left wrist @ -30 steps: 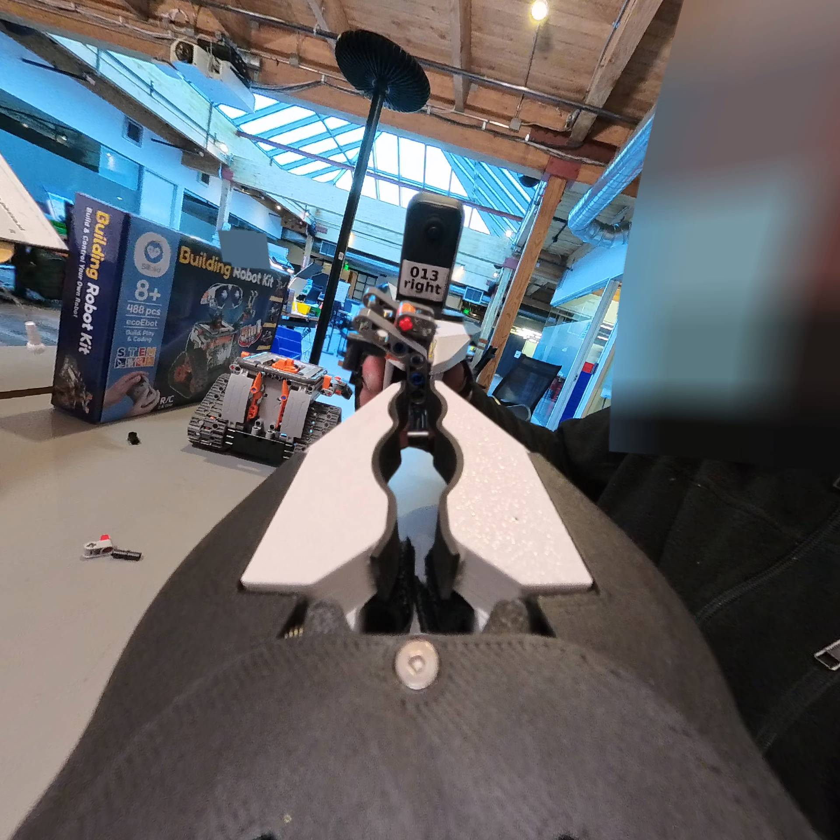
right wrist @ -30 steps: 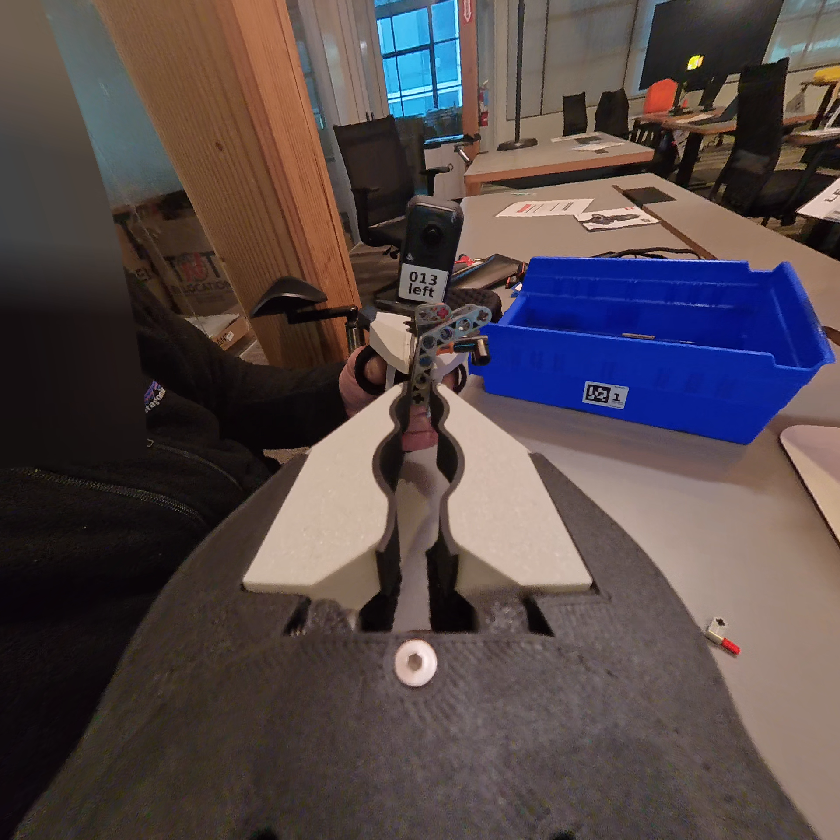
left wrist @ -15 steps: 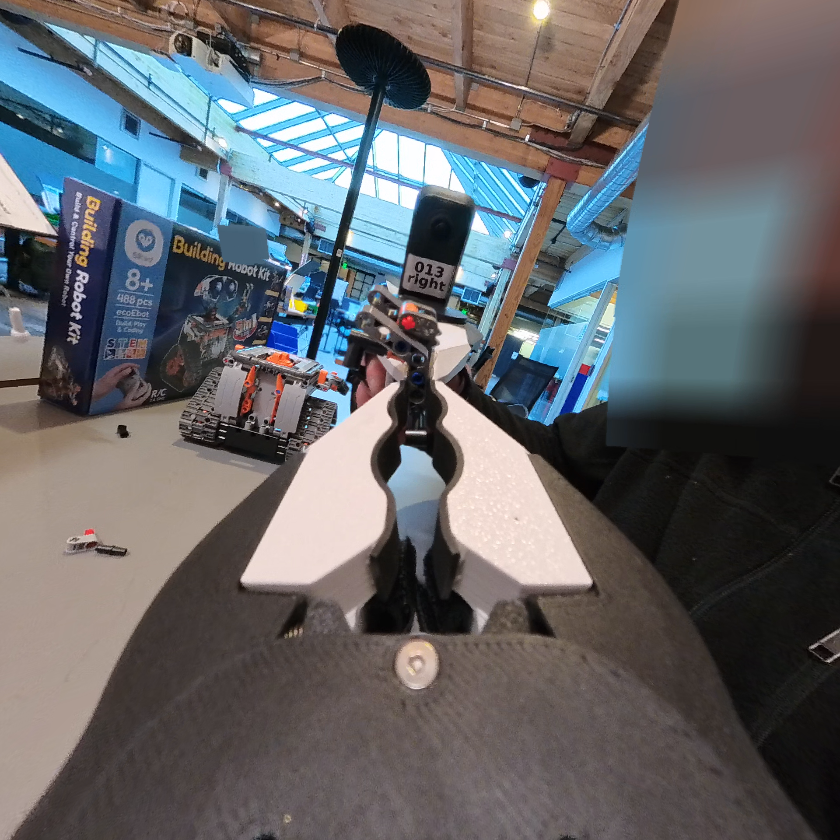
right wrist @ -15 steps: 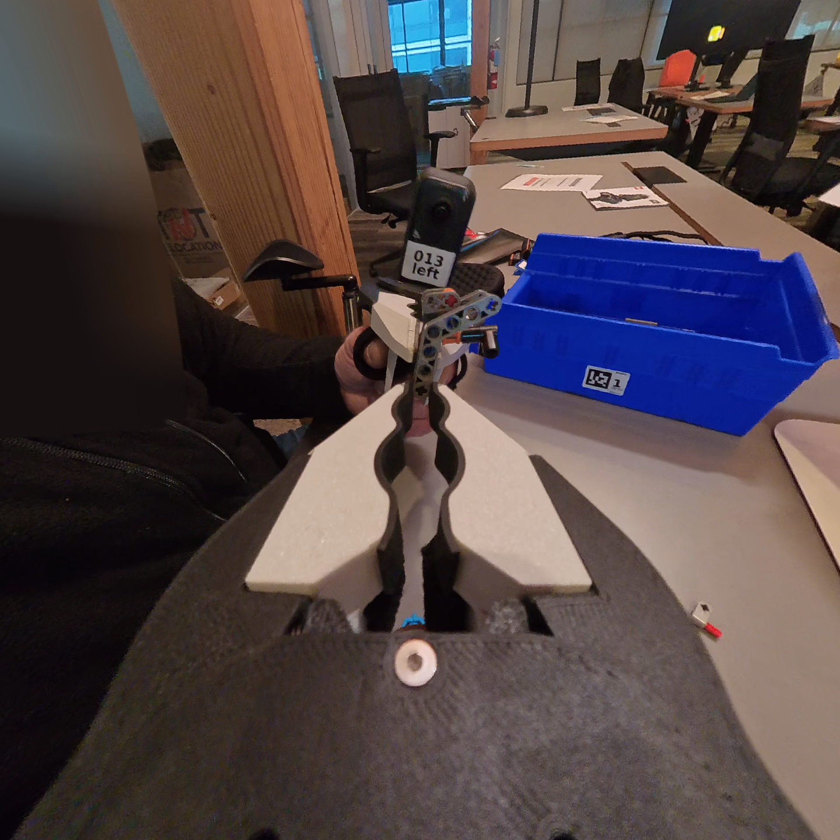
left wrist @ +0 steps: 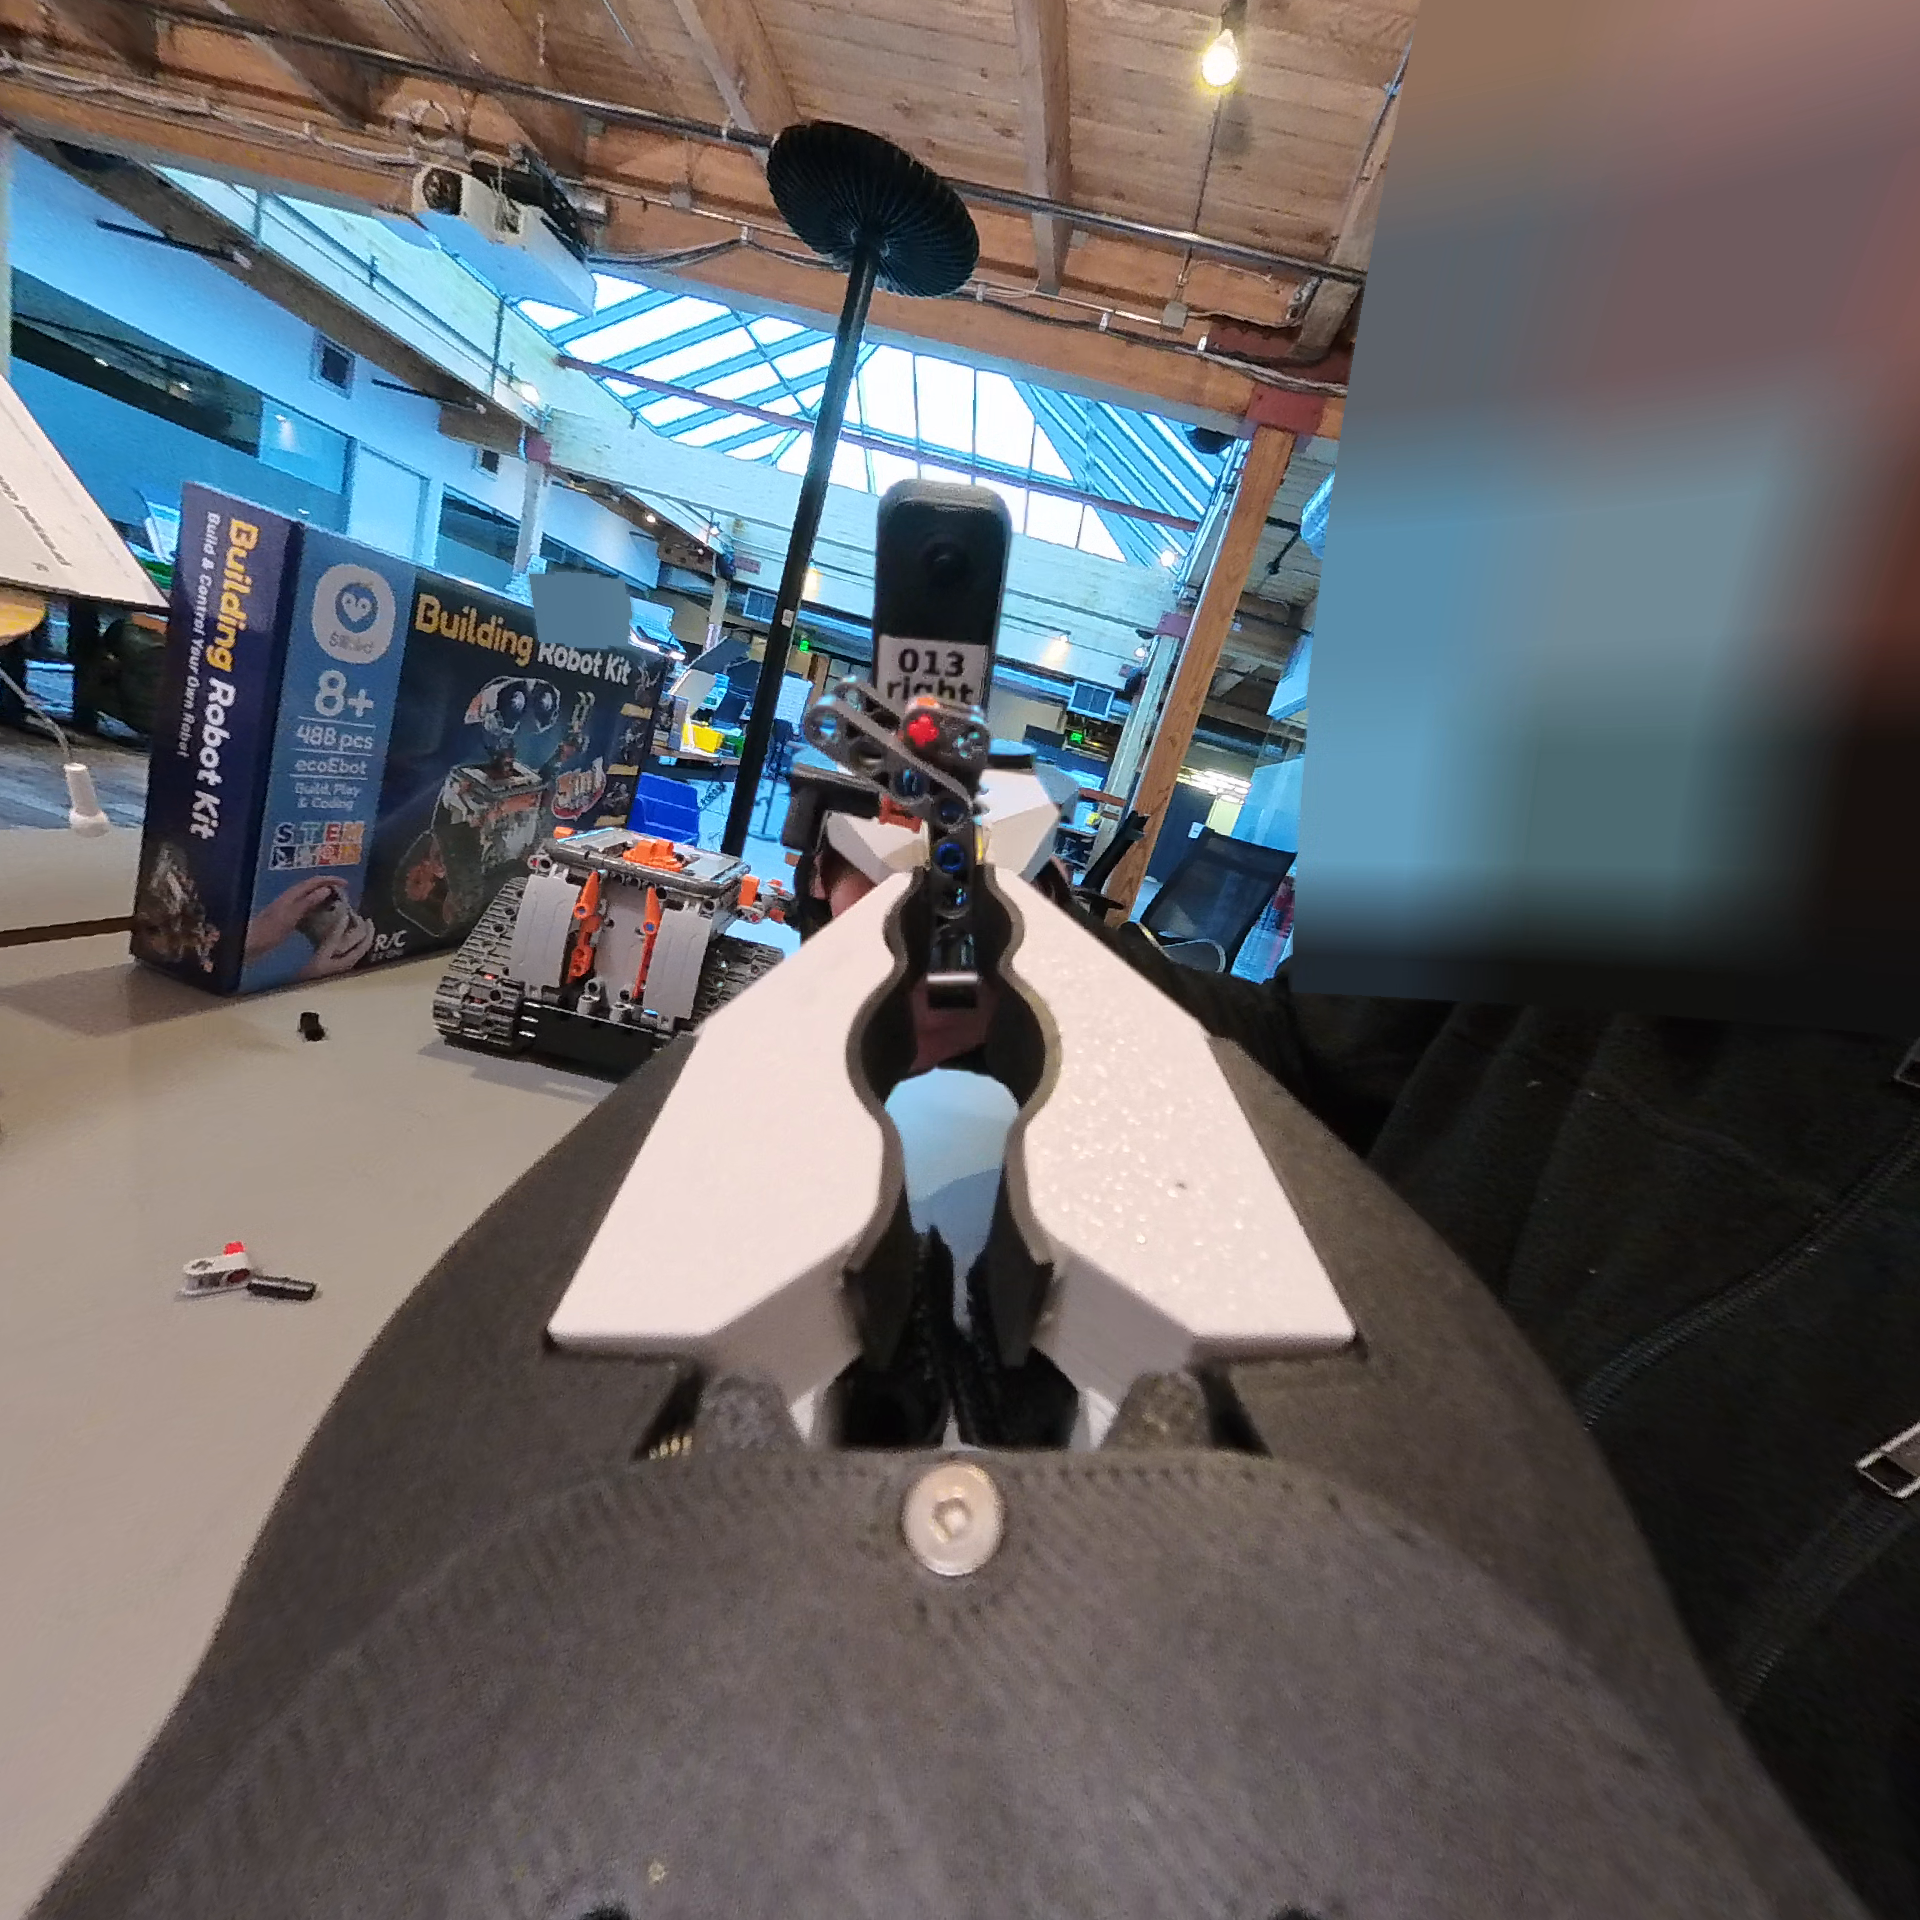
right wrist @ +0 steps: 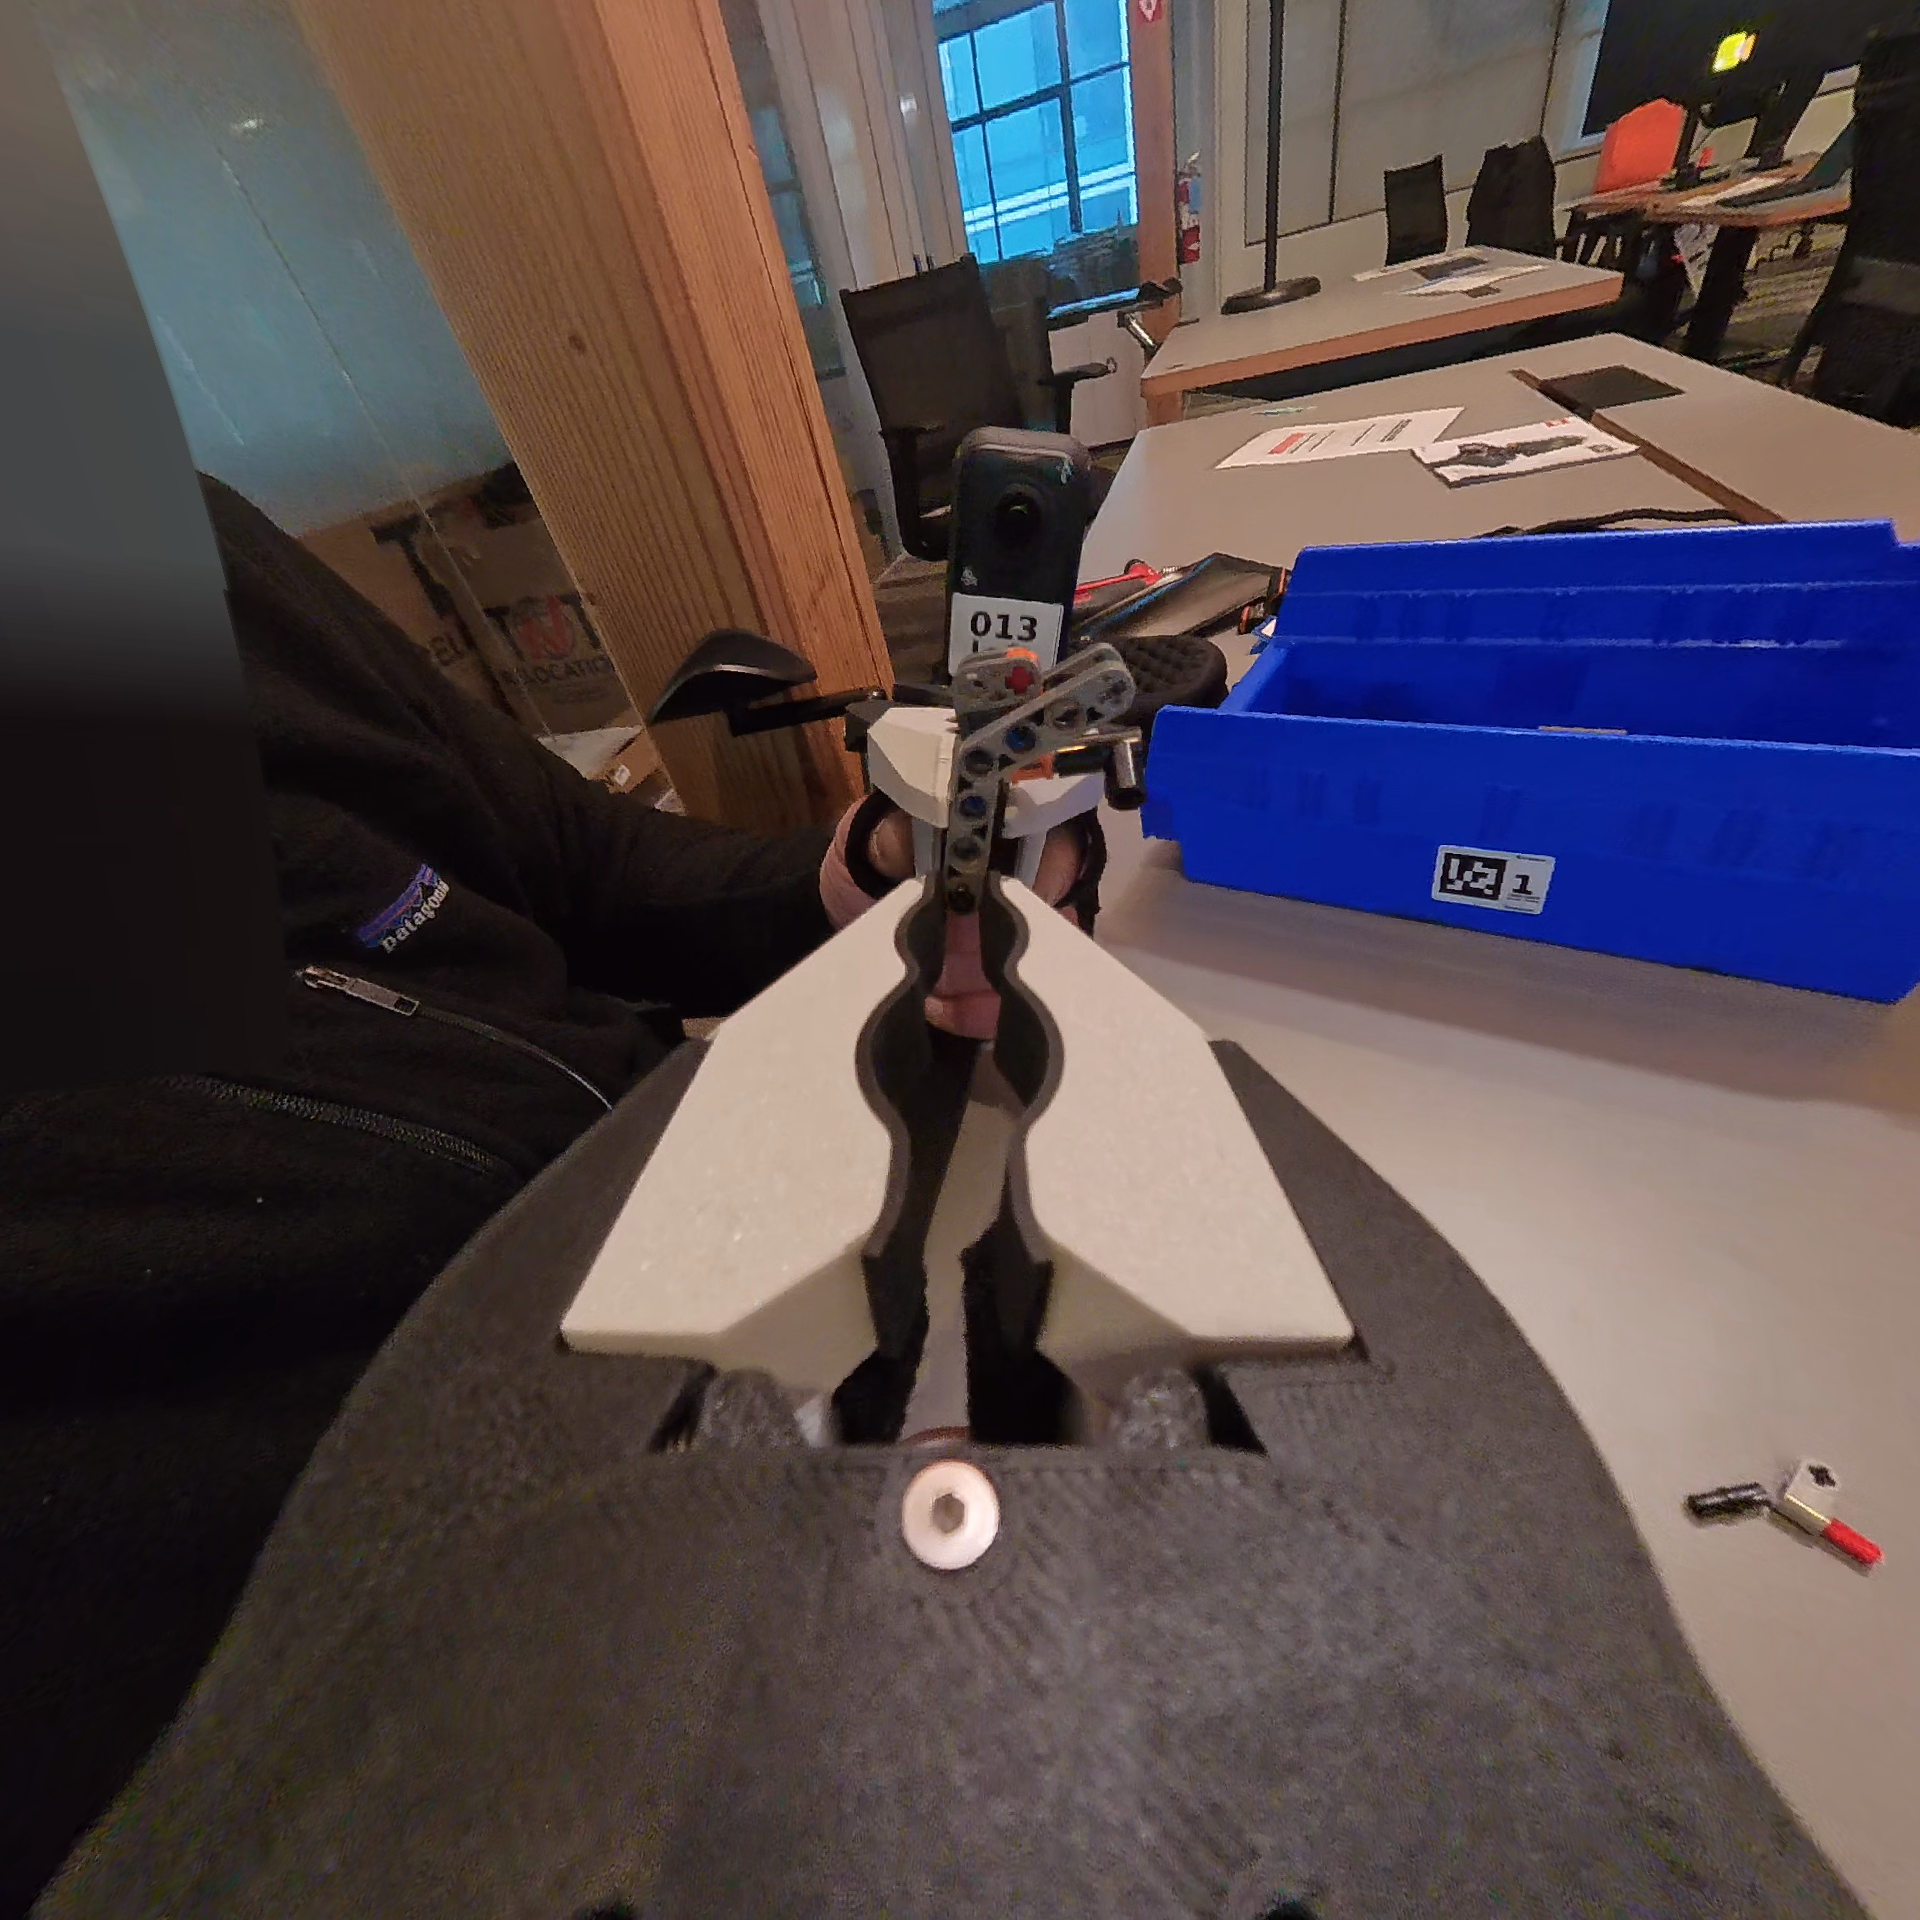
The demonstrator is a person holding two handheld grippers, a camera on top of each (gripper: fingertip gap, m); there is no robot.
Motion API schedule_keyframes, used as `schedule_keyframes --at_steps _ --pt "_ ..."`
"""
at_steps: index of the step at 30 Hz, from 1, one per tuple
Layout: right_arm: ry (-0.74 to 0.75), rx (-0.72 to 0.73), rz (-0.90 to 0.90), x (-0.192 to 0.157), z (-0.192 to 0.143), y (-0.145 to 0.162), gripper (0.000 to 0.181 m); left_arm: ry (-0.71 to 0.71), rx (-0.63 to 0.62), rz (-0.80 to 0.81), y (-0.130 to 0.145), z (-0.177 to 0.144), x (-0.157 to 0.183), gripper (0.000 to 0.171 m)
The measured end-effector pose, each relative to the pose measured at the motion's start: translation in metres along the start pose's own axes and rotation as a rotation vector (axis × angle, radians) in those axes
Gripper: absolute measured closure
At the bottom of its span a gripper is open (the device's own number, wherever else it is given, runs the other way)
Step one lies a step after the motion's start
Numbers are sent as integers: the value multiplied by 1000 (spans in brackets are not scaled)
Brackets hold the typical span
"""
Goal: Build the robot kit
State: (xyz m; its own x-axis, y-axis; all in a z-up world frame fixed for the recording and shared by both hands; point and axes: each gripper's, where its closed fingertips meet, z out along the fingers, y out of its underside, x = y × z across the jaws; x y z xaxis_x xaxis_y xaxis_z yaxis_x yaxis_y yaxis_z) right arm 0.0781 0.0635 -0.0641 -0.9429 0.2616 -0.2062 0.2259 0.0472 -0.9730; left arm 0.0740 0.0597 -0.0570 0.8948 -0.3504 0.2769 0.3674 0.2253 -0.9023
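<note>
We note a timber ceiling [left wrist: 582,62] with skylights [left wrist: 935,405], a wooden column [right wrist: 582,343], grey tables [right wrist: 1558,1195] and black office chairs [right wrist: 935,353].

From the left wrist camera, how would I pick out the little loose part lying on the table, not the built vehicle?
Start at the tall dark blue kit box standing at the far left of the grey table. Come toward the camera, past the tracked grey and orange vehicle. The small loose part lies alone on bare tabletop: a pale grey connector with a red tip and a black pin beside it.
</note>
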Motion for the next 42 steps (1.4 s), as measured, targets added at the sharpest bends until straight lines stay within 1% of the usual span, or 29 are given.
schedule_keyframes --at_steps 2,4,5,6,7,8,10,14,15,16,18,20,21,23,25,27,29,31,32,34,36,39,41,42 --pt "19 -6 -3 4 0 1 176 -9 3 -6 0 -1 -3 166" --pt "45 -24 -37 6 -2 2 176 -32 -38 16 4 -1 -6 165" --pt "59 -12 -54 5 -2 -1 175 -38 -37 29 3 0 -5 165" --pt "65 7 -62 4 -3 -5 171 -35 -46 47 3 0 -4 165" --pt "66 18 -66 3 -4 -8 167 -35 -80 76 8 2 -3 165" --pt "68 20 -75 3 -5 -8 167 -41 -97 101 10 2 -2 165" --pt "62 22 -86 0 -4 -8 175 -39 -114 129 12 4 0 165" --pt "103 -35 -158 -1 -6 0 176 -49 -173 177 19 5 -2 165" --pt "126 -63 -196 0 -7 2 175 -59 -176 177 19 4 -4 161" --pt "147 -95 -241 0 -7 5 176 -60 -156 164 15 2 -5 154" --pt "192 -162 -345 1 -6 10 176 -30 -126 115 8 -2 -4 148" --pt "237 -230 -445 3 -4 16 175 -2 -141 80 11 -3 -2 149" --pt "244 -239 -476 2 -4 16 175 9 -142 65 13 -3 -2 149" --pt "260 -251 -511 3 -3 17 175 43 -146 36 16 -3 2 154" --pt "269 -259 -528 2 -2 19 175 37 -147 51 17 -3 2 155" --pt "286 -269 -550 3 -2 18 175 53 -126 18 15 -3 3 155" --pt "301 -293 -578 3 -1 19 175 50 -107 -6 13 -3 1 149" --pt "316 -326 -599 4 1 23 175 60 -66 -62 5 -3 2 148" --pt "325 -336 -593 6 2 25 175 46 -60 -84 4 -3 -1 149" --pt "339 -353 -591 9 1 26 176 39 -54 -106 5 -4 -3 145" --pt "366 -402 -643 13 -3 29 175 13 -70 -96 6 -9 -7 141" --pt "365 -465 -764 10 -1 34 176 25 -121 -121 12 -14 -9 144" --pt "342 -480 -820 5 3 38 175 42 -137 -127 17 -14 -8 154" --pt "348 -507 -860 7 3 42 175 58 -163 -132 22 -13 -6 158"
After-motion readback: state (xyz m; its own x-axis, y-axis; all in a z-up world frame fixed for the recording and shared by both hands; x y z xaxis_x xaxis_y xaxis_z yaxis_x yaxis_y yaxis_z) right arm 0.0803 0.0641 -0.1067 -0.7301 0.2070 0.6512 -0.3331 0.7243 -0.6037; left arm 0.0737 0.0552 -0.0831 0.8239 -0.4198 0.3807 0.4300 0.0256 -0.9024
